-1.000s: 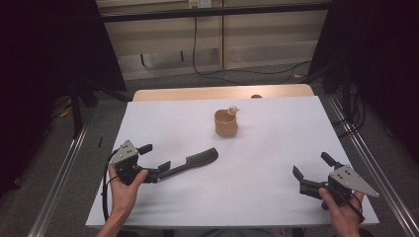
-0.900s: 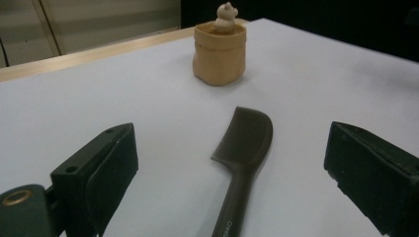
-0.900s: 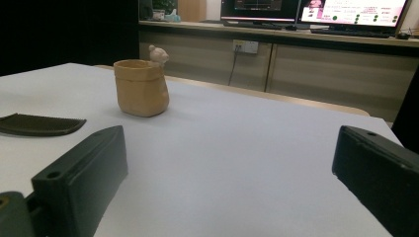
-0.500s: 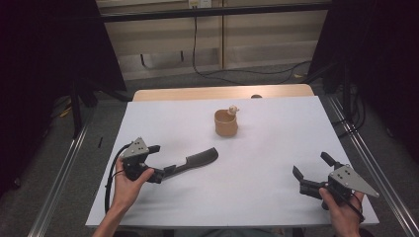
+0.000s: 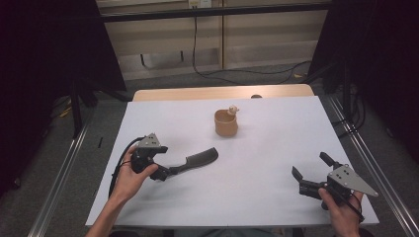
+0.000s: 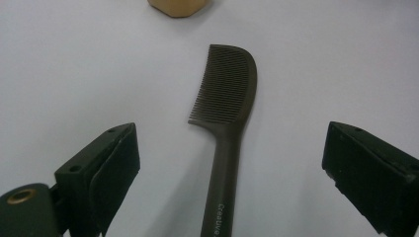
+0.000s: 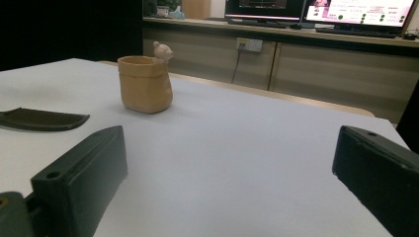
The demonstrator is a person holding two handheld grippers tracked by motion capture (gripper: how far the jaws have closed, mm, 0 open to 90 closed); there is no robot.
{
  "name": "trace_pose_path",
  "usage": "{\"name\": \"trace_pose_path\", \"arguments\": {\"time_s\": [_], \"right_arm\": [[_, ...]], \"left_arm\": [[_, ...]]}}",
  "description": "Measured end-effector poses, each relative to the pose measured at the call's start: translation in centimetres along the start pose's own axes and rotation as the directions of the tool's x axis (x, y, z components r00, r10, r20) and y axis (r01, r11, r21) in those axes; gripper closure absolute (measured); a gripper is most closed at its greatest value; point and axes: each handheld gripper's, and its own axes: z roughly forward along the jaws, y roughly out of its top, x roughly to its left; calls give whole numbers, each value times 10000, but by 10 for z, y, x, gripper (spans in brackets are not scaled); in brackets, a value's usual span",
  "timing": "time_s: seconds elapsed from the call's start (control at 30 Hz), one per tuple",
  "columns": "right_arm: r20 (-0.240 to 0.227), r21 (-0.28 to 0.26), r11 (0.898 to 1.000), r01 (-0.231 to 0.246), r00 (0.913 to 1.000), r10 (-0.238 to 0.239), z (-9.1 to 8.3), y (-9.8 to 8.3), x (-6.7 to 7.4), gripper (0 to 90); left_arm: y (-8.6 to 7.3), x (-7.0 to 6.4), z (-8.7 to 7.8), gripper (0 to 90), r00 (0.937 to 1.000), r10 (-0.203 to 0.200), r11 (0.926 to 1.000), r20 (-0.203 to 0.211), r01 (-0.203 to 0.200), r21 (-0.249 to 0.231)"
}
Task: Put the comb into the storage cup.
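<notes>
I am bringing the left gripper [image 6: 225, 182] down over the comb [image 6: 228, 106], and its jaws are standing wide apart, one on each side of the handle with bare table showing between each pad and the plastic. The comb is lying flat on the white table [image 5: 267, 197], handle running back toward me between the jaws and the toothed head pointing away, ahead of the fingertips. Beyond the head, farther out along the same line, the tan cup [image 6: 179, 6] is sitting well apart from the comb.

To do this grasp well, I am judging that the handle needs to sit midway between the pads before I close, and right now it is looking a little nearer the left jaw than the right, so I am thinking of nudging sideways first. The handle is thin and flat on the surface, so I am planning to drop the tips until they are almost touching the table, then squeeze slowly; closing too high would likely let the jaws slide over the top. I am also aiming to clamp on the plain handle, not the teeth, since those could flex or twist the comb out.

The right gripper [image 5: 316, 174] is resting near the table's near edge, jaws open and holding nothing, with the cup [image 7: 145, 83] far ahead of it.
</notes>
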Motion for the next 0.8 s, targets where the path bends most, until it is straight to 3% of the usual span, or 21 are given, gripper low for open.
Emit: {"name": "trace_pose_path", "arguments": {"time_s": [0.13, 0.37, 0.4, 0.47, 0.53, 0.7, 0.8], "right_arm": [[-31, -1, 10000, 27, 10000, -27, 0, 0, 1, 0], [-13, 44, 10000, -26, 10000, 26, 1, 0, 0, 0], [-45, 47, 10000, -34, 10000, 34, 1, -1, 0, 0], [-54, 56, 10000, -25, 10000, 25, 1, 0, 0, 0], [-58, 52, 10000, -38, 10000, 38, 1, -1, 0, 0], [-75, 51, 10000, -19, 10000, 19, 1, -1, 0, 0], [-56, 59, 10000, -40, 10000, 41, 1, -1, 0, 0]], "left_arm": [[0, 0, 7, 80, 9999, 27, 9988, 122, -33, 481], [10, 0, 7, 94, 9979, 647, 9902, -17, -640, 1242], [11, 0, 7, 92, 9983, 577, 9905, 60, -580, 1247], [13, -1, 9, 84, 9981, 595, 9869, 152, -611, 1491], [14, -2, 12, 67, 9967, 801, 9785, 96, -805, 1899], [16, -1, 23, 67, 9985, 543, 9742, 94, -551, 2188], [18, 2, 25, 66, 9985, 446, 9719, 318, -508, 2298]]}}
